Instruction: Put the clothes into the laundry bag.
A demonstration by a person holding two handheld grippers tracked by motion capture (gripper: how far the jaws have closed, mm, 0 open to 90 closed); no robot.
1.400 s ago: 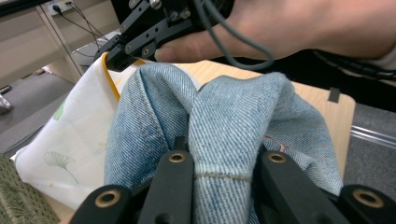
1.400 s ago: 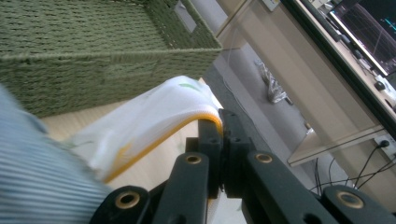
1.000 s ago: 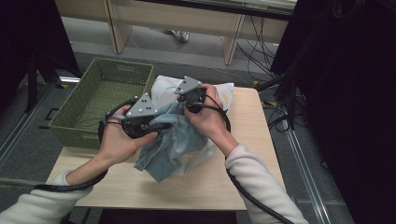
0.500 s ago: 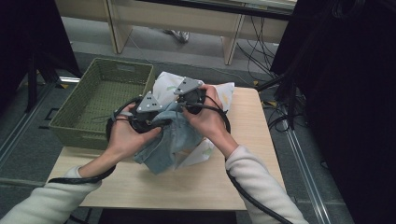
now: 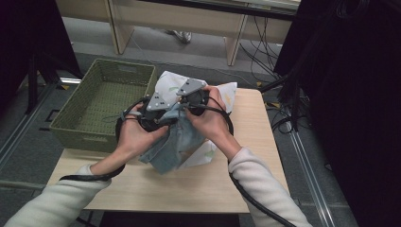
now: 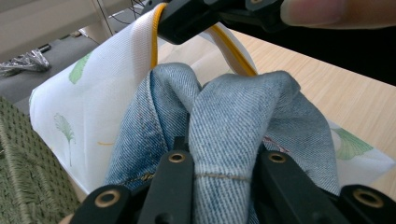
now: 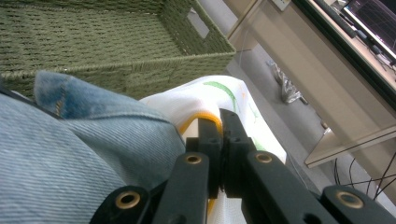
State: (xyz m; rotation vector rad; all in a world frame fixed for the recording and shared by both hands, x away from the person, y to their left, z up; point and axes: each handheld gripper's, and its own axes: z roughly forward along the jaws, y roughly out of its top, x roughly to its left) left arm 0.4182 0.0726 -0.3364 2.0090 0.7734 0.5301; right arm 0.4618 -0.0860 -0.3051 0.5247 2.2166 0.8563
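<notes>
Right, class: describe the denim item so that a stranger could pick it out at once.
Find the light wooden table beside the green woven basket. Between the person's hands, over a white leaf-print bag, hangs the denim garment: faded blue and bunched, the one blue thing there.

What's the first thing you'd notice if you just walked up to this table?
Blue jeans bunched in the left gripper, going into a white leaf-printed bag at the table's middle. The right gripper pinches the bag's yellow-edged rim. A green woven basket sits at the table's left edge.
</notes>
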